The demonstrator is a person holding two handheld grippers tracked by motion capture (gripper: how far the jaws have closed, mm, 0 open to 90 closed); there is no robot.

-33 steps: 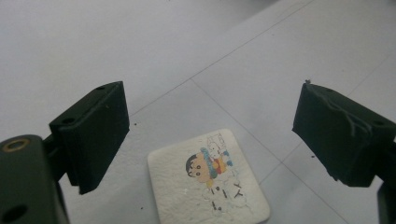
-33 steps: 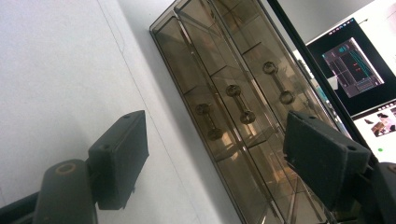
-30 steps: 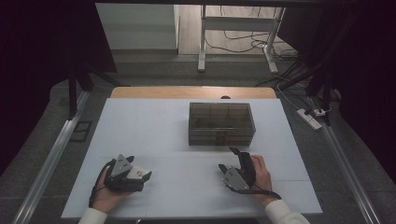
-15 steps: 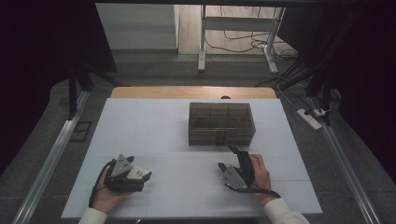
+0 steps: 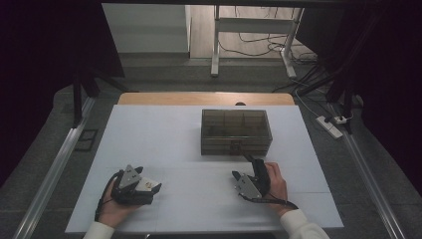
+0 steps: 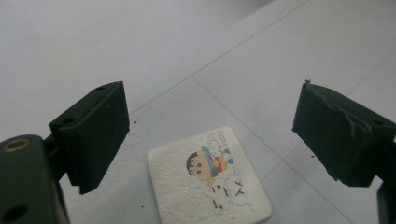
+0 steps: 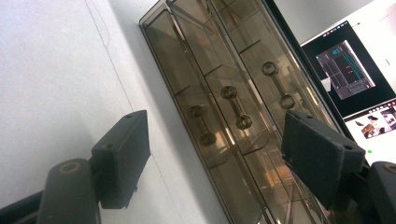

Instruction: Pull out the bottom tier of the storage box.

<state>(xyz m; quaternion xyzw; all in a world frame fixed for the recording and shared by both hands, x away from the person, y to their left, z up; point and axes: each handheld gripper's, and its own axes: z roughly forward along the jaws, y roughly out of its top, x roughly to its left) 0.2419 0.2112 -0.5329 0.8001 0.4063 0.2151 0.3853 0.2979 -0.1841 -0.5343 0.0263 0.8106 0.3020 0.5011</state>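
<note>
While both hands are resting low on the white table, we're basically staging things around the smoky drawer box, which is sitting past the middle of the table on its far half. The right tool is parked just in front of the box's near face, rolled onto its side so its jaws are lining up with the small drawer handles. That looks to us like the setup for pulling a drawer, with the middle handle the likeliest pick. Its jaws are standing wide apart with nothing between them.

Well off to the left of the box and nearer to us, the left tool is hovering over a little white cartoon card lying flat on the table. Those jaws are spread wide too, straddling the card without touching it, so nothing's gripped yet. We're guessing the card is headed for a drawer once one's open.

Pose-wise, the left hand is cupping its tool from below and pointing it toward the box, and the right hand is angled in from the right.
</note>
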